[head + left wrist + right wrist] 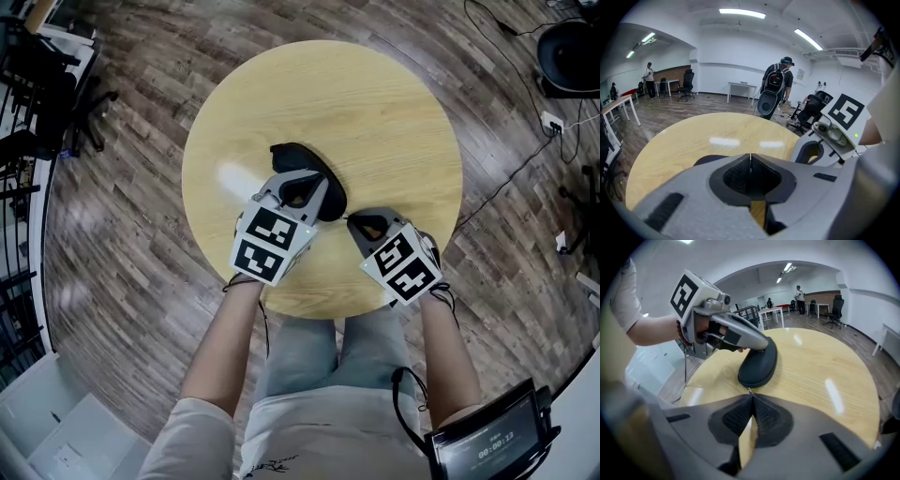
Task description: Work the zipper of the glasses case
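A black zippered glasses case (292,156) lies near the middle of the round wooden table (375,103). My left gripper (309,180) is shut and rests on top of the case (758,363), with nothing seen between its fingers. In its own view only a dark edge of the case (707,160) shows under the left gripper (750,155). My right gripper (349,218) sits at the case's near right end. It is shut, with the small metal zipper pull (749,390) pinched at its tips (751,397). The zipper line itself is hard to make out.
The table's near edge (319,314) is just behind both grippers, at the person's legs. Wood floor surrounds it, with cables (511,178) at the right and black chairs (47,103) at the left. A person with a backpack (777,82) stands beyond the table.
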A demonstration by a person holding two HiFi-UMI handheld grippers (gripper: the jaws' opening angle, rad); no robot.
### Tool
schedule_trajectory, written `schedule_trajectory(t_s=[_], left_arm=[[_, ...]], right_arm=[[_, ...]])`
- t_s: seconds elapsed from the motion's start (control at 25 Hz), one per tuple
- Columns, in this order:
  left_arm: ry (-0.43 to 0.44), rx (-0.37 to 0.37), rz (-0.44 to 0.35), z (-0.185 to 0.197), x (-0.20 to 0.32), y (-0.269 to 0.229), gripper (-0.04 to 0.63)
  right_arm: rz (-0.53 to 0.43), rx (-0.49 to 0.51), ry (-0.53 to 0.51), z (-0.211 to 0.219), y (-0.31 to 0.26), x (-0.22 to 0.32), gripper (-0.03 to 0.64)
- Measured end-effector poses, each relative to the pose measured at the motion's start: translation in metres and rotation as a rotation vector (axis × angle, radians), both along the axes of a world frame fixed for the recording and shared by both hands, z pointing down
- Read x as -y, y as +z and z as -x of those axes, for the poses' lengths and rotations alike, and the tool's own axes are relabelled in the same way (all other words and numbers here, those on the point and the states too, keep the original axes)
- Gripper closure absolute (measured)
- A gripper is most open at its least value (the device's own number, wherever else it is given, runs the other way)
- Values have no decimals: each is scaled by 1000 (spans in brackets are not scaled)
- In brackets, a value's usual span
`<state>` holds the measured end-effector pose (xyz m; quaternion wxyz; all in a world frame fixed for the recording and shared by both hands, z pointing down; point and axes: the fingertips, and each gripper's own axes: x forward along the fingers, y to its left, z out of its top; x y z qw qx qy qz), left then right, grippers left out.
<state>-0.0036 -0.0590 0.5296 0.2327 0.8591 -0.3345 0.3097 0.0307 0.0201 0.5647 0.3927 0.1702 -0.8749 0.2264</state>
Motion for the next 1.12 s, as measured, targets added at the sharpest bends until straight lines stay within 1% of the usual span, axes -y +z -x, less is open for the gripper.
schedule_trajectory(t_s=[0.08,0.2,0.28,0.32,0.4,0.48,0.6,0.68,0.76,0.88,0.96,1.0,1.04,1.12], left_arm=[[-1,3,3,1,-1,-1,586],[0,14,-7,-3,3,-2,586],[-5,24,-15,-4,7,-1,586],[-10,24,-15,-4,8,0,586],[-15,16,-11,-4,7,1,586],[-14,12,-11,-4,6,1,586],[-13,11,-5,-4,6,0,586],[-11,9,-2,-4,6,-1,586],[-9,8,-1,-4,6,0,586],[-11,5,1,-3,6,0,586],[-13,7,-3,-3,7,0,586],[-13,6,-4,-3,7,0,586],[-13,4,-4,-3,6,0,586],[-12,2,-4,-2,5,1,586]], right_arm=[[-46,-42,-6,-17,-2,16,617],[-109,-87,31,-44,-5,53,617],[-142,-112,26,-57,-5,74,617],[-148,-101,2,-59,-7,78,617],[-165,-56,-84,-57,-16,74,616],[-195,-56,-183,-51,-17,63,615],[-171,-46,-282,-37,-8,46,611],[-164,-33,-331,-27,-5,38,548],[-163,-49,-372,-19,0,35,532],[-169,-70,-415,-10,6,35,532],[-175,-103,-450,-9,10,35,535],[-171,-117,-463,-9,12,33,578],[-164,-125,-469,-10,13,32,594],[-154,-134,-463,-11,14,30,597]])
